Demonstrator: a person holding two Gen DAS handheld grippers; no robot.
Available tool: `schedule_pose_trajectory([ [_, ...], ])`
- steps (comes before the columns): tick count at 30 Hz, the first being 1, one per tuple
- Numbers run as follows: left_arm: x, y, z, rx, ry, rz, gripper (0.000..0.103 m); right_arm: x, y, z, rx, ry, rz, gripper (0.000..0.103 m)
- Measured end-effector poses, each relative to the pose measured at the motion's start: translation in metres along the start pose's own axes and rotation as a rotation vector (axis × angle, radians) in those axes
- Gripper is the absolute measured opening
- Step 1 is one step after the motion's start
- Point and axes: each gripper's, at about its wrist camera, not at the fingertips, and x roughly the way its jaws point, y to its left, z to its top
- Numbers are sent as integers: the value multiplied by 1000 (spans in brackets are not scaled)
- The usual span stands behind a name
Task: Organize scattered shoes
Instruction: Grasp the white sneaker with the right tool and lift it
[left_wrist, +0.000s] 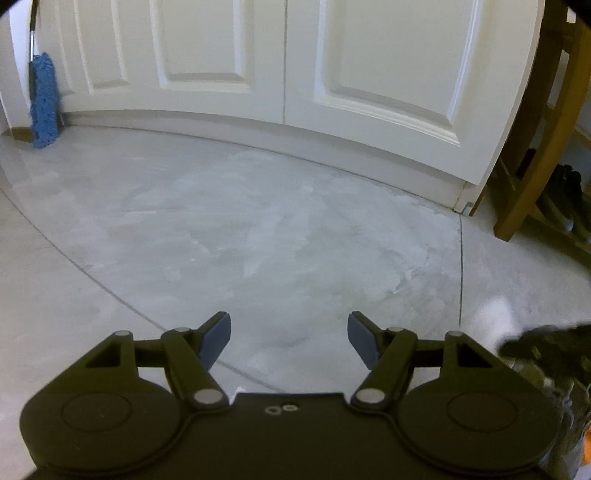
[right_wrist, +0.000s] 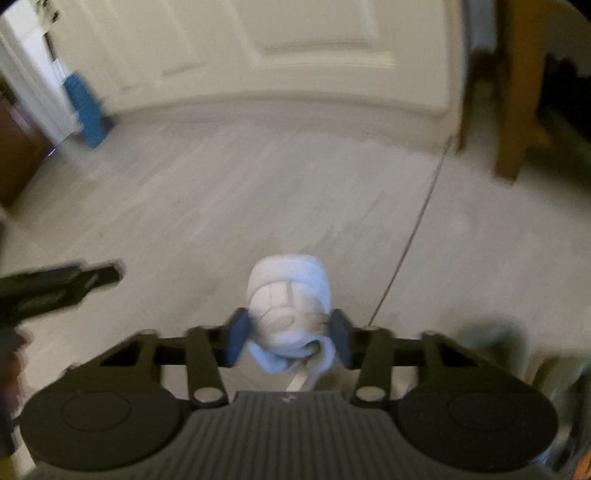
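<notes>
My right gripper (right_wrist: 289, 338) is shut on a white shoe (right_wrist: 290, 295), seen toe-forward, and holds it above the grey floor; the view is blurred. The same shoe shows as a white blur in the left wrist view (left_wrist: 496, 323), with the right gripper's dark body beside it. My left gripper (left_wrist: 290, 338) is open and empty above the floor; it also shows in the right wrist view (right_wrist: 55, 286). Dark shoes (left_wrist: 565, 201) sit on the low shelf of a wooden rack (left_wrist: 532, 173) at the right.
White panelled double doors (left_wrist: 284, 66) close off the far side. A blue mop head (left_wrist: 44, 101) leans at the far left by the doors. The wooden rack's leg (right_wrist: 513, 110) stands at the right. The tiled floor (left_wrist: 258, 221) spreads between.
</notes>
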Motion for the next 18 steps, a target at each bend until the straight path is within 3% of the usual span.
schedule_pose_trajectory([
  [2, -4, 7, -4, -28, -3, -2, 70, 2, 11, -6, -54, 55, -10, 35],
  [4, -5, 11, -4, -56, -8, -14, 70, 14, 20, -9, -131, 46, -45, 35],
  [8, -1, 15, -7, -54, -5, 9, 70, 48, 25, 7, -101, 39, -52, 35],
  [9, -2, 18, -10, -54, -3, 15, 70, 50, 29, 11, -112, 32, -48, 40],
  [12, -3, 25, -19, -67, 12, 15, 70, 40, 38, 12, -174, -26, -23, 74],
  [16, 1, 28, -35, -86, 58, -22, 70, 23, 44, -12, -303, -50, 63, 76],
  [18, 3, 26, -43, -75, 85, -32, 70, 16, 48, -36, -442, -57, 57, 76],
])
